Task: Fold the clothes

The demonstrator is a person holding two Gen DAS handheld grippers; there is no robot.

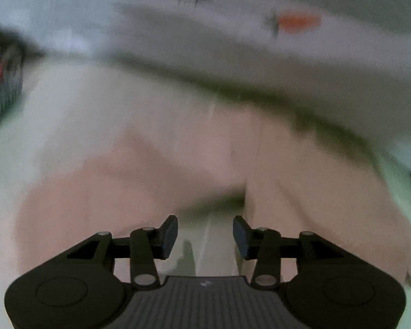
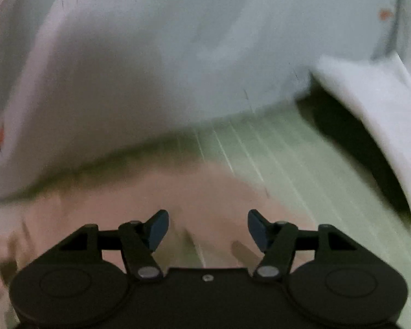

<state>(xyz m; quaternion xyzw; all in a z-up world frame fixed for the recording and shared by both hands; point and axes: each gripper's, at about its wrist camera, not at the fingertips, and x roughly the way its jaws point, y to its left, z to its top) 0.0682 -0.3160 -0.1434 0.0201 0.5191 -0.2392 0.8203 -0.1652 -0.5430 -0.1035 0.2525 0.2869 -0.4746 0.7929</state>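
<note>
Your left claw (image 1: 205,235) is released, its two fingers standing apart with nothing between them; below the gap you see bare green striped tabletop (image 1: 213,235). A pale pink garment (image 1: 139,164) lies spread on the tabletop just beyond and to both sides of that claw, blurred. Farther off, a white garment (image 1: 233,54) with an orange mark (image 1: 297,22) crosses the whole far side. Something dark with a red patch (image 1: 0,82) sits at the far left, too blurred to name.

Your right claw (image 2: 207,230) is also released, empty, over the pink garment's (image 2: 139,192) near edge. The white garment (image 2: 178,54) lies beyond, one corner lifted at the right.
</note>
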